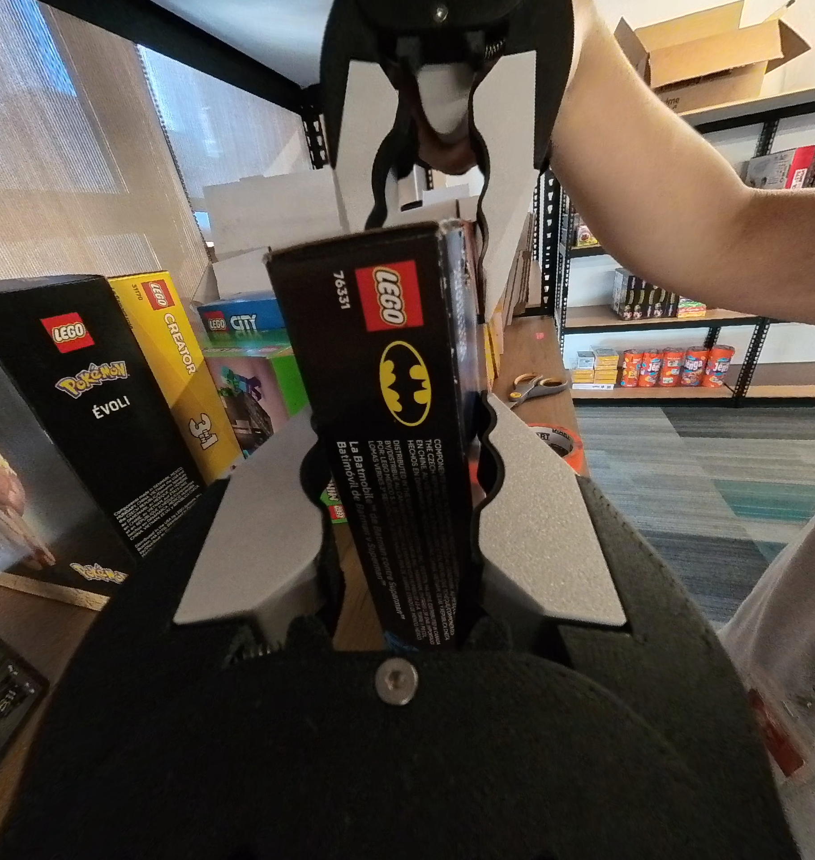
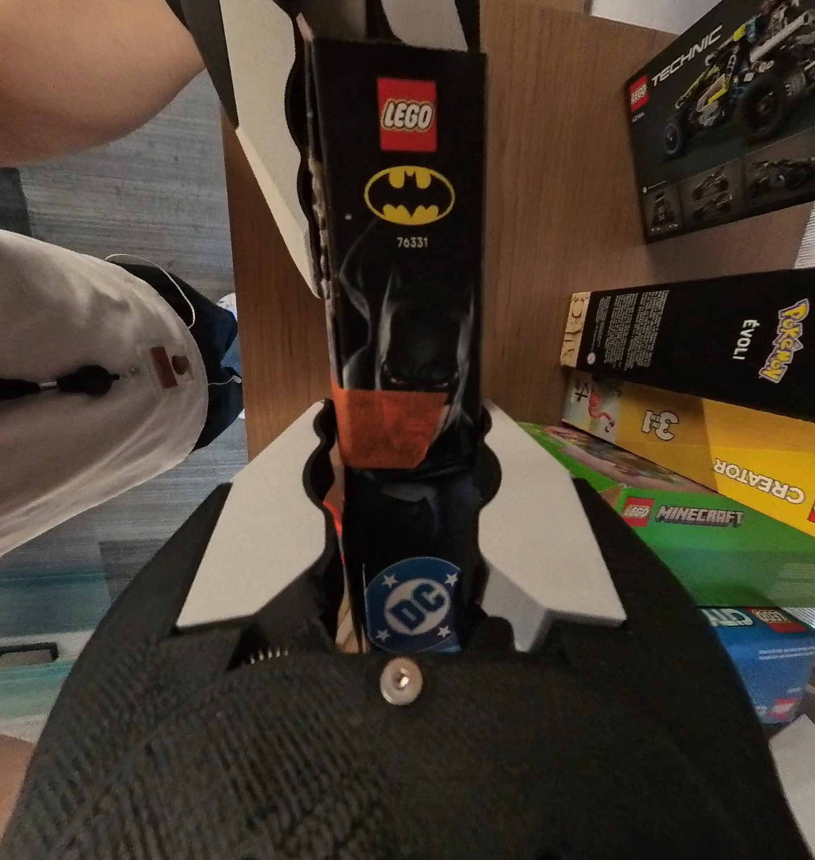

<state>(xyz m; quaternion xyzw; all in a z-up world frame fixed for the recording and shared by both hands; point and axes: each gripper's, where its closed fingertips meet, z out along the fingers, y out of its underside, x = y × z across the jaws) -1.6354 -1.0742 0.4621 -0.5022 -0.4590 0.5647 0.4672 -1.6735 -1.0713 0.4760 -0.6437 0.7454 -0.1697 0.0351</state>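
A long black toy-brick box with a yellow bat emblem [image 1: 396,372] is held in the air by both grippers, one at each end. My left gripper [image 1: 398,419] is shut on its near end in the left wrist view. My right gripper [image 1: 426,218] is clamped on the far end there, with a bare forearm [image 1: 675,209] behind it. In the right wrist view the box [image 2: 410,209] runs away from my right gripper [image 2: 405,409], which is shut on it beside a patch of orange tape [image 2: 377,428]. The left gripper [image 2: 382,28] shows at the box's far end.
A row of toy boxes stands to the left on a wooden shelf [image 1: 526,353]: black [image 1: 84,395], yellow [image 1: 182,372], green [image 1: 256,372], blue [image 1: 243,316]. Scissors [image 1: 536,386] and an orange tape roll [image 1: 559,442] lie on it. Racks of goods [image 1: 675,363] stand across the carpet. A flat black box [image 2: 731,121] lies on the wood. Left tips to right tips: about 5 cm.
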